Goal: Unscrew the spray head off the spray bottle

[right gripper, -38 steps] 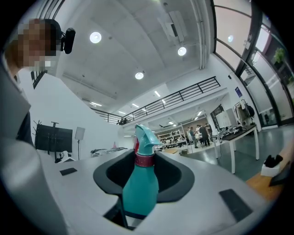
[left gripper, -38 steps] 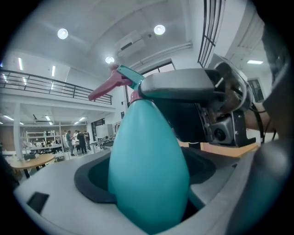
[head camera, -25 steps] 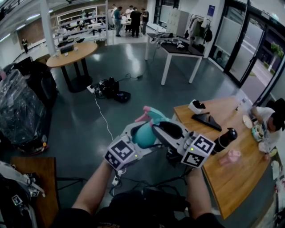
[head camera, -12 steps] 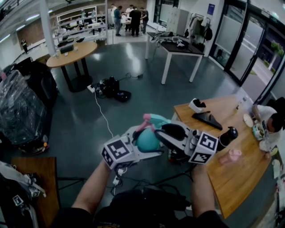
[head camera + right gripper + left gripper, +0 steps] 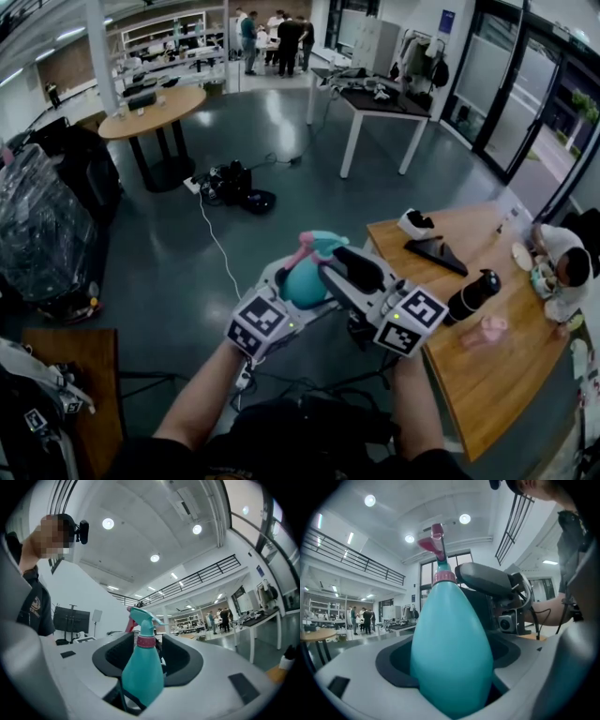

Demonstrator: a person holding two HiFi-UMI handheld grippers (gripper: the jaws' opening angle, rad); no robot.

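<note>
- Head view: I am holding both tools in mid-air over the floor, left of the wooden table [image 5: 487, 375]. My left gripper [image 5: 289, 289] is clamping the round belly of the teal spray bottle [image 5: 307, 279]. The bottle's long axis is running up and away from me, so the pink-triggered spray head [image 5: 317, 244] is sitting at the far end. My right gripper [image 5: 330, 258] is reaching in from the right and is the nearer one to that head.
- Left gripper view: the bottle's body is filling the gap between my jaws, and the pads are pressing on it. The pink collar [image 5: 444, 577] and the head are rising straight ahead, with the right tool just beside them.
- Right gripper view: my jaws have just been opening and are standing wide. The bottle is standing upright between them, with its collar level with the pads, which seem to be clear of it. I am judging that the next grip belongs on that collar.
- Writing: I am finding no readable label on the bottle. The marker cubes [image 5: 258, 323] are showing only square black-and-white patterns.
</note>
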